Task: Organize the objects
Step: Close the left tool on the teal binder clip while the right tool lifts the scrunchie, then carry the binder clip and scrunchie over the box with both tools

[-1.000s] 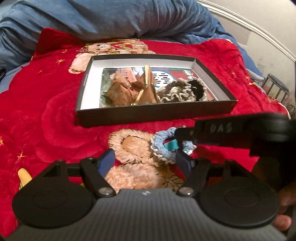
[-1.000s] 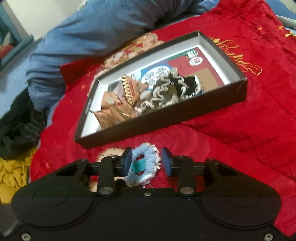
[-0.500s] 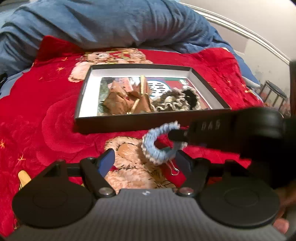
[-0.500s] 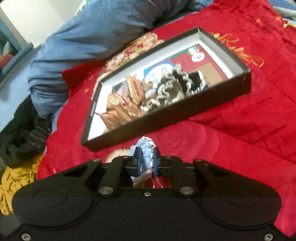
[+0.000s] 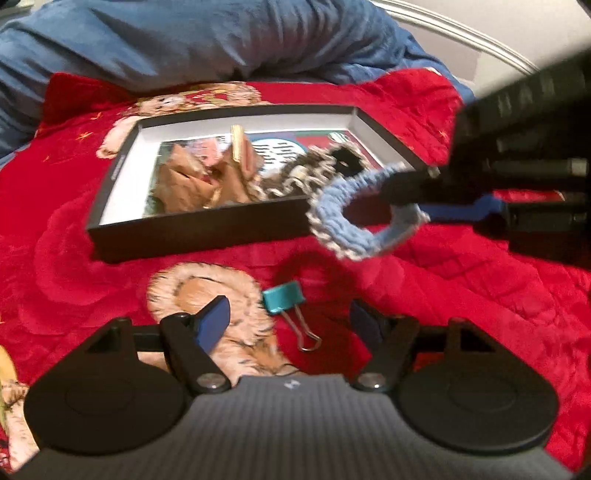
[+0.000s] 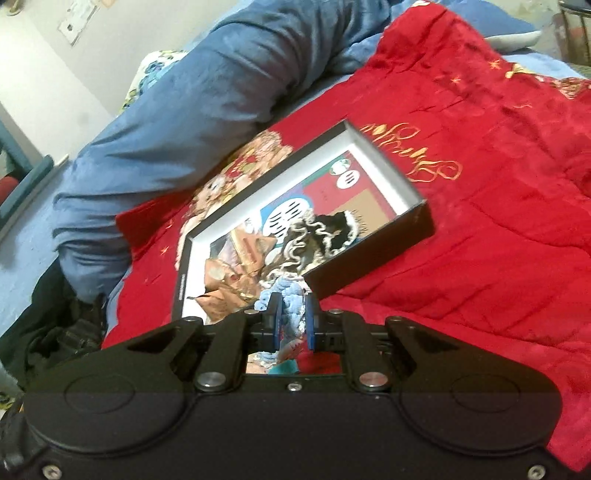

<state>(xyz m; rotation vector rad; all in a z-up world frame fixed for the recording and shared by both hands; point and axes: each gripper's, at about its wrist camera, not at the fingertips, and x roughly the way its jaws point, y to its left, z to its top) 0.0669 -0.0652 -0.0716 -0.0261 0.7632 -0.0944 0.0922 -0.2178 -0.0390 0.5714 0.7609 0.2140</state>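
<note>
My right gripper (image 6: 293,314) is shut on a light blue knitted scrunchie (image 5: 343,229) and holds it in the air by the front right corner of the black box (image 5: 192,230). The scrunchie also shows between the right fingers in the right wrist view (image 6: 291,301). The box (image 6: 373,240) holds brown wrappers (image 5: 192,184) and a black and white scrunchie (image 5: 295,177). A teal binder clip (image 5: 282,297) lies on the red blanket (image 5: 66,266) just ahead of my left gripper (image 5: 291,321), which is open and empty.
A blue duvet (image 5: 184,40) lies bunched behind the box. Dark clothes (image 6: 55,325) lie at the left of the right wrist view. A white bed rail (image 5: 461,33) runs at the back right.
My right gripper shut on the blue scrunchie, lifted it off the blanket and carried it up toward the box. The teal binder clip that lay under it is now uncovered.
</note>
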